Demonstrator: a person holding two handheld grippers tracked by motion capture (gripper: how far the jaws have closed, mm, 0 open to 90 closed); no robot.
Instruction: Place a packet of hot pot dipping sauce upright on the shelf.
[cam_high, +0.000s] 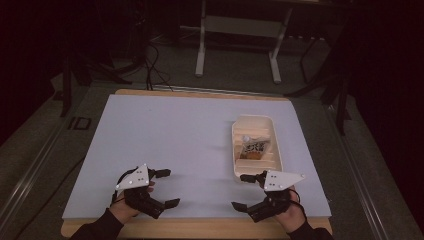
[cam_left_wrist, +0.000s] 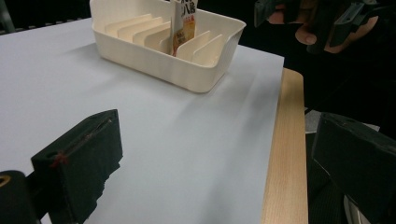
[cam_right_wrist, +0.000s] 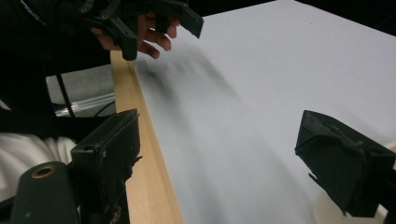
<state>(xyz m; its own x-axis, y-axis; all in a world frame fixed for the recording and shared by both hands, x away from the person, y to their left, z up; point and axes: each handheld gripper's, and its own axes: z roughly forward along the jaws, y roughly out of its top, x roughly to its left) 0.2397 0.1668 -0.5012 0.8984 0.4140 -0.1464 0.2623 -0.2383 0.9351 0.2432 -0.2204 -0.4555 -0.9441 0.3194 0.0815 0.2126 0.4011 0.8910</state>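
Two grippers sat low at the near edge of the table (cam_high: 150, 125), one in each of the person's hands, and both had their black jaws spread wide with nothing between them. In the high view the left gripper (cam_high: 167, 188) hovered over the pale sheet near the front left, its jaws pointing toward the middle of the table, with the grey three-cornered plate on top. The right gripper (cam_high: 244, 192) mirrored it at the front right, jaws also aimed inward, its upper jaw tip just beside the near end of a cream tray (cam_high: 275, 135).

The tray lay on the right half of the sheet, long side running away from the person, its floor divided by a row of low upright ribs. A small printed packet (cam_high: 252, 148) stood in one of the slots, roughly midway along the tray; which slot exactly could not be told. In the left gripper view the tray (cam_left_wrist: 163, 65) showed beyond the open jaws, the packet (cam_left_wrist: 183, 25) upright between two ribs, and the other hand with its gripper hung at the upper right past the wooden edge of the table.

The right gripper view looked along the sheet and the wooden front edge, with the left gripper (cam_right_wrist: 161, 28) and the fingers holding it at the upper left, slightly blurred
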